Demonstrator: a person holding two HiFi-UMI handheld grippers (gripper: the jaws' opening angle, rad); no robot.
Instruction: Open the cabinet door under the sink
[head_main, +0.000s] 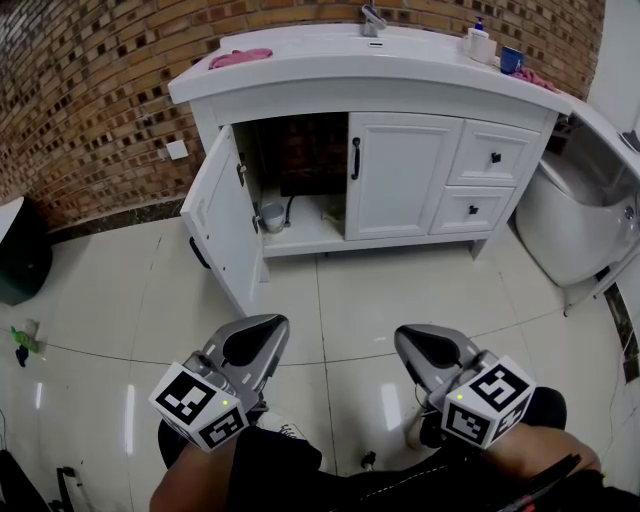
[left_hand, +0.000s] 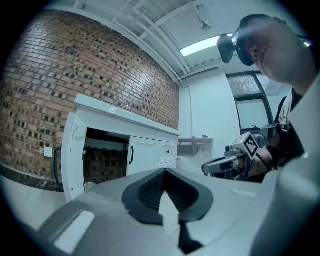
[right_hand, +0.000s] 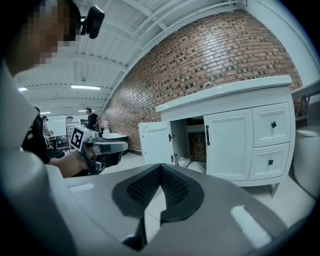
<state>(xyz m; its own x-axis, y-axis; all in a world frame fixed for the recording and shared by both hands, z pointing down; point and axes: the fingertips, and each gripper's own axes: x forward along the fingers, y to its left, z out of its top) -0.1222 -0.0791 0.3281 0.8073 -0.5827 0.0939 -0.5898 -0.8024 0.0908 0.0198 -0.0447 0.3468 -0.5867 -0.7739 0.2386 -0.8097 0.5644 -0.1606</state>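
Fingers (left_hand: 145, 192) of the left gripper (head_main: 268, 325) are pressed together with nothing between them. The gripper is held above the tiled floor (head_main: 380, 290), well apart from the vanity (head_main: 300, 95). Its own view catches the black handle (left_hand: 56, 167) on the outer face of the cabinet door (head_main: 222, 215), which it sees nearly edge-on.

The head view shows that door swung wide to the left, its inner face turned toward the dark opening under the sink. A small grey cup (head_main: 272, 215) and a black pipe (head_main: 290, 210) stand on the shelf inside. Just right of the opening, the second door (head_main: 400, 175) is closed, and two drawers (head_main: 495, 155) follow.

Only the head view shows the top of the surface (head_main: 320, 50): a pink cloth (head_main: 240, 58), the faucet (head_main: 372, 18), a bottle (head_main: 480, 42) and a blue cup (head_main: 511, 60).

On the right gripper (head_main: 410, 335) the fingers are likewise closed on each other and empty. Its view alone takes in people (right_hand: 91, 119) far back in the room.
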